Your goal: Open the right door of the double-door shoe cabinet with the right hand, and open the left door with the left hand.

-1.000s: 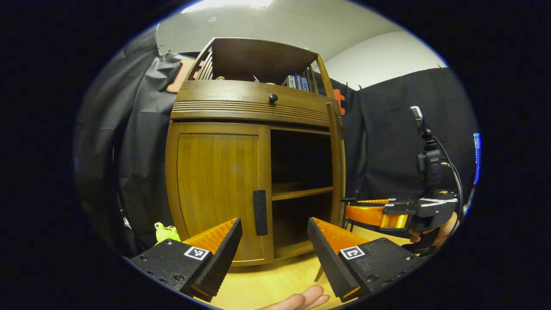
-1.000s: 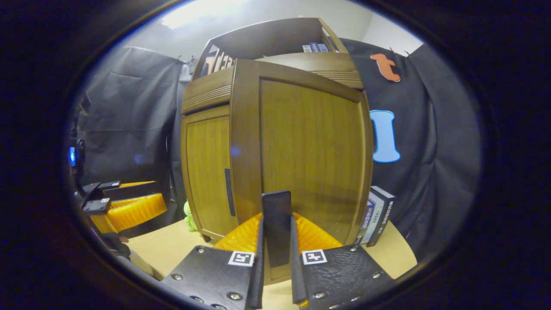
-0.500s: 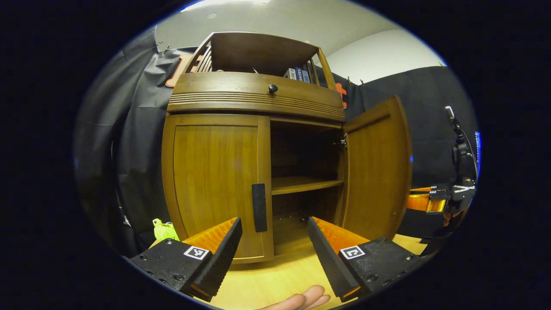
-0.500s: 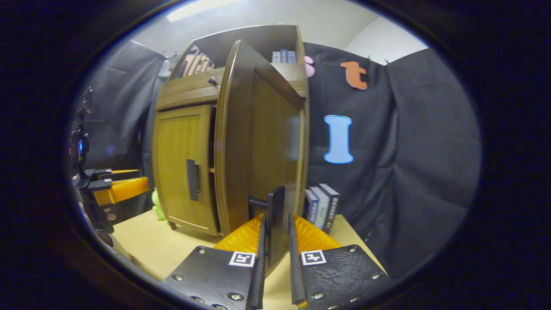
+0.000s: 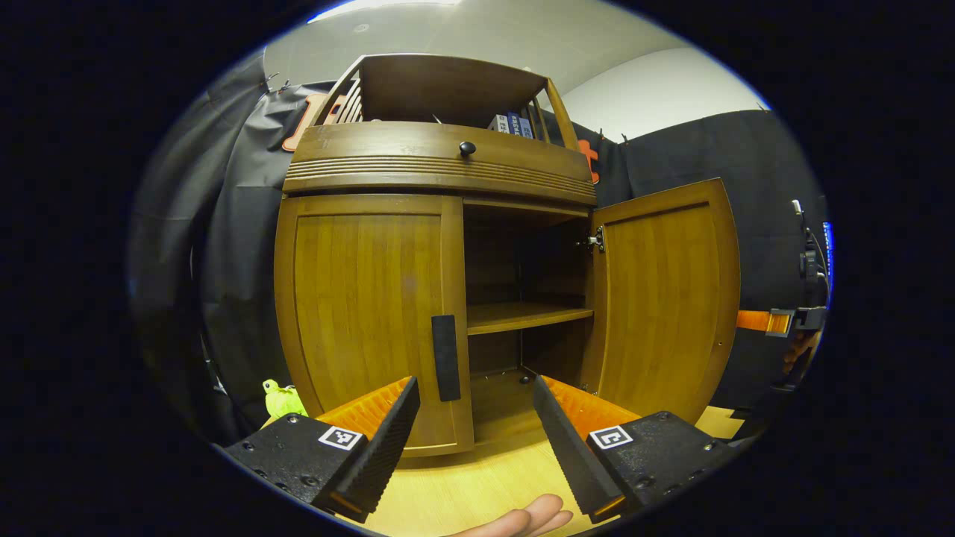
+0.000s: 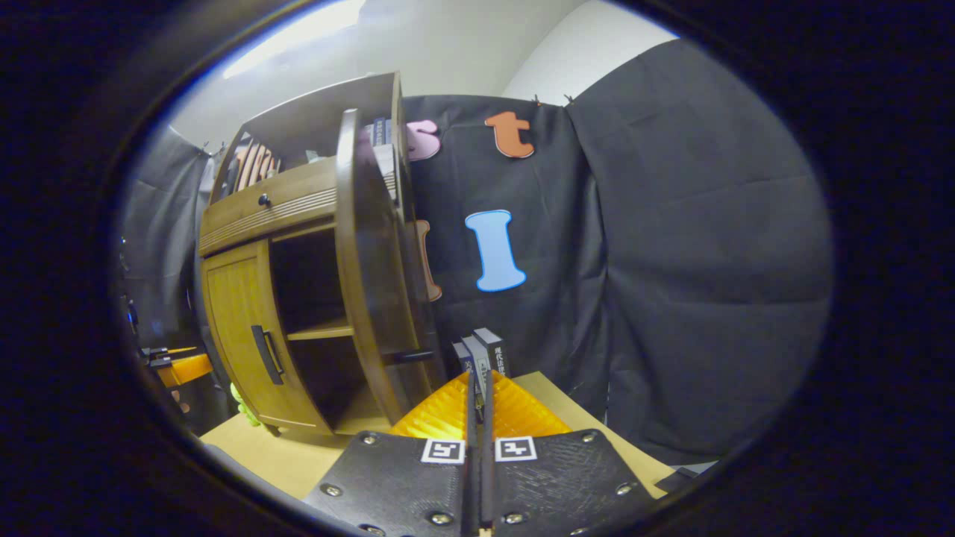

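The brown shoe cabinet (image 5: 440, 160) stands straight ahead in the left gripper view. Its left door (image 5: 365, 298) is closed, with a black handle (image 5: 446, 357) at its inner edge. My left gripper (image 5: 476, 406) is open, low in front of that handle and apart from it. The right door (image 5: 664, 298) is swung wide, baring a shelf (image 5: 526, 317). My right gripper (image 6: 477, 388) is shut with nothing between its fingers. The right door's handle (image 6: 414, 356) juts out just left of its tips. Farther off, the right gripper (image 5: 768, 321) shows past the door's edge.
A green toy (image 5: 282, 399) lies left of the cabinet's foot. Books (image 6: 485, 354) stand on the wooden table (image 5: 462, 485) behind the open door. A drawer knob (image 5: 467, 148) sits above the doors. A hand's fingers (image 5: 522, 518) show below my left gripper.
The right door has swung from partly open to wide open. My right gripper was shut on its handle; now the fingers are together beside it. The left gripper has held still.
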